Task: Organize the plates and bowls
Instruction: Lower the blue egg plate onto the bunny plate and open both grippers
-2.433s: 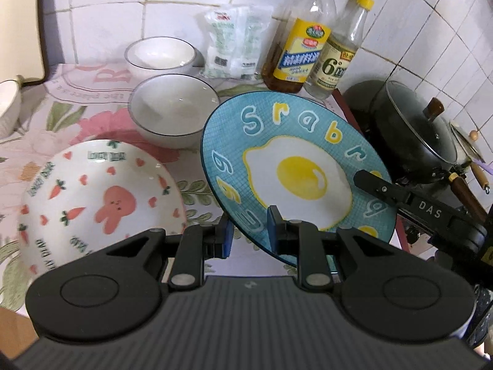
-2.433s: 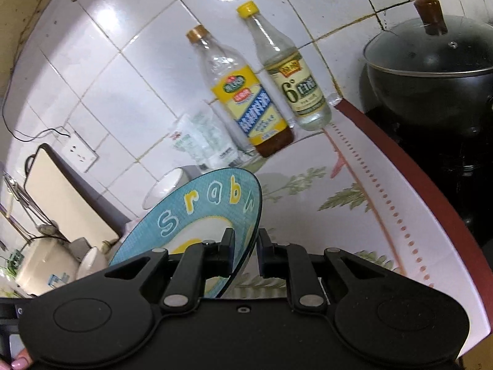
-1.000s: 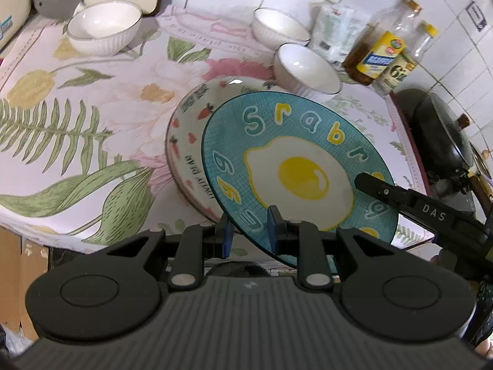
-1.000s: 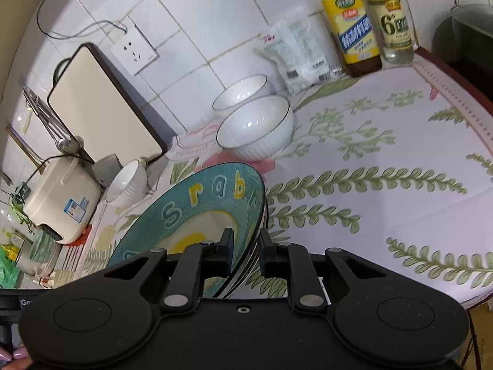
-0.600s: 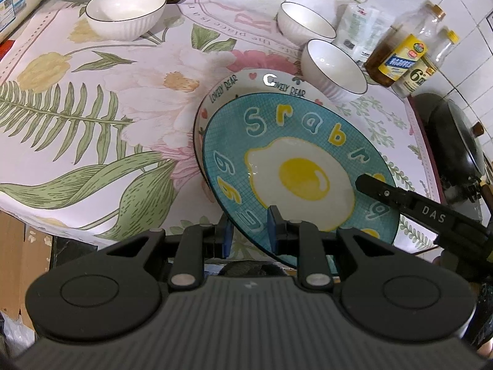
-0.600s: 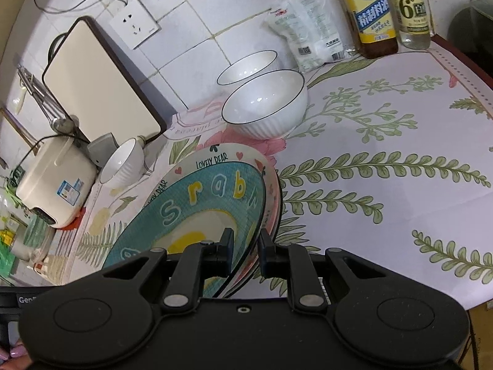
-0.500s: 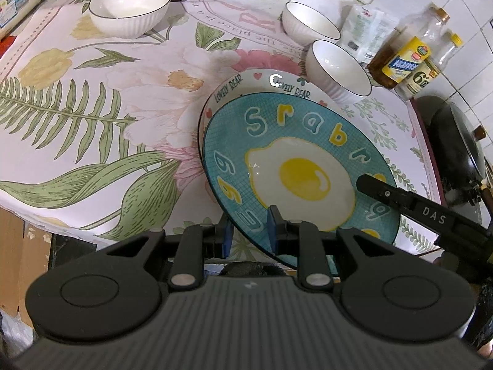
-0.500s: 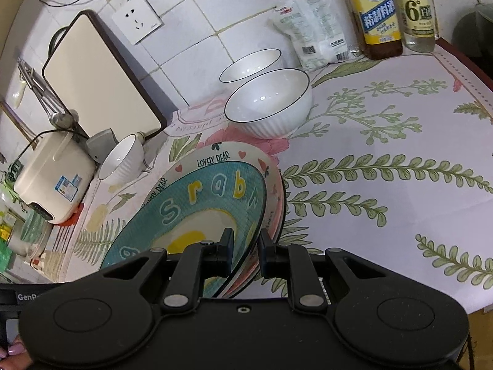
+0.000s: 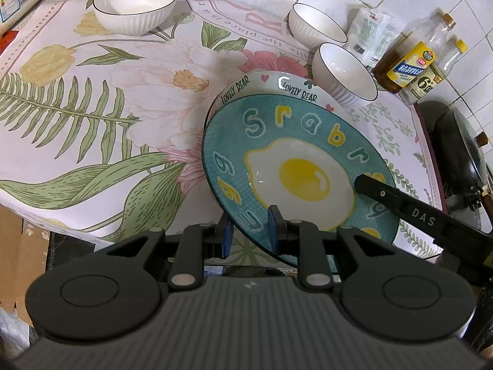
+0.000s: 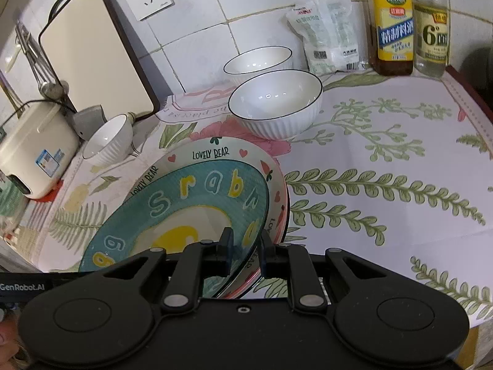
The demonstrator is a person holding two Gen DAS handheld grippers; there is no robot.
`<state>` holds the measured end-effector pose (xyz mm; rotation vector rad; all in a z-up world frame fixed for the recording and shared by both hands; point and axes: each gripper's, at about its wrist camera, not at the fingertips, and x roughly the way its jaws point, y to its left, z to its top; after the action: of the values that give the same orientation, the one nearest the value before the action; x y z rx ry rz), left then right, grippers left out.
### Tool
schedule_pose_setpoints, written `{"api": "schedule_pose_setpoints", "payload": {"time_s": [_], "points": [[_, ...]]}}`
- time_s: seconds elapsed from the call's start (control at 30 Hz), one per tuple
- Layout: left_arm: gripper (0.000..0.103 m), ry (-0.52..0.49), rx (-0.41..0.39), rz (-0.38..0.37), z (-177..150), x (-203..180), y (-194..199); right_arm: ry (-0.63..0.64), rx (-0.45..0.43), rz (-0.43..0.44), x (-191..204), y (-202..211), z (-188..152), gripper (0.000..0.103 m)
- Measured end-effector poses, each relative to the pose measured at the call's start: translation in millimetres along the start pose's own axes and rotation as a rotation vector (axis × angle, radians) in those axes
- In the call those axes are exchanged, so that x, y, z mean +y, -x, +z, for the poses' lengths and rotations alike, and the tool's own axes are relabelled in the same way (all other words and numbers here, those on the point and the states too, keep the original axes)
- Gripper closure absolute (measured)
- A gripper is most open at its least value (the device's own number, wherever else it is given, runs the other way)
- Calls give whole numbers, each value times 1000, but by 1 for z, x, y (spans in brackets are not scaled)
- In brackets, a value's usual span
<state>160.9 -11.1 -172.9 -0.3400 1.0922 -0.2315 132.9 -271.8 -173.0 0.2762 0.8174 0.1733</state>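
Lower now than half a second ago, the egg plate (image 9: 295,166) has sunk closer over the bear plate (image 9: 268,84), whose rim shows less in both views. My left gripper (image 9: 250,231) stays clamped on the egg plate's near rim, blue pads either side of the edge. My right gripper (image 10: 245,249) pinches the opposite rim, one finger above and one beneath. I hold it by two edges, I judge, to keep it level and centred while it settles onto the bear plate (image 10: 212,154); whether the two already touch I cannot tell.

Both plates sit on the floral cloth (image 9: 92,117), toward its front edge. Neither carries food. Three white bowls are empty and unstacked: one (image 9: 345,75) just behind the plates, a second (image 9: 317,26) beyond it by the wall, a third (image 9: 135,6) well apart at far left. Bottles (image 10: 393,30) and a packet (image 10: 329,30) line the tiles. Stacking the bowls looks to be what remains.
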Motion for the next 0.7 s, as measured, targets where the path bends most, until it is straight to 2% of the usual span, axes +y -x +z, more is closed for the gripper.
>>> {"api": "schedule_pose_setpoints", "payload": {"time_s": [0.27,0.43,0.53,0.7], "points": [[81,37,-4,-2,-1,1,-4,195,-25,-140,30,-3,-3,68],[81,54,7,-8,-1,2,-7,210,-59,-159,31,-2,-7,66],[81,58,21,-4,-2,-1,-12,264,-82,-206,37,-6,-11,61],[81,34,-1,47,-3,-11,-13,262,-102,-223,32,-14,-16,60]]}}
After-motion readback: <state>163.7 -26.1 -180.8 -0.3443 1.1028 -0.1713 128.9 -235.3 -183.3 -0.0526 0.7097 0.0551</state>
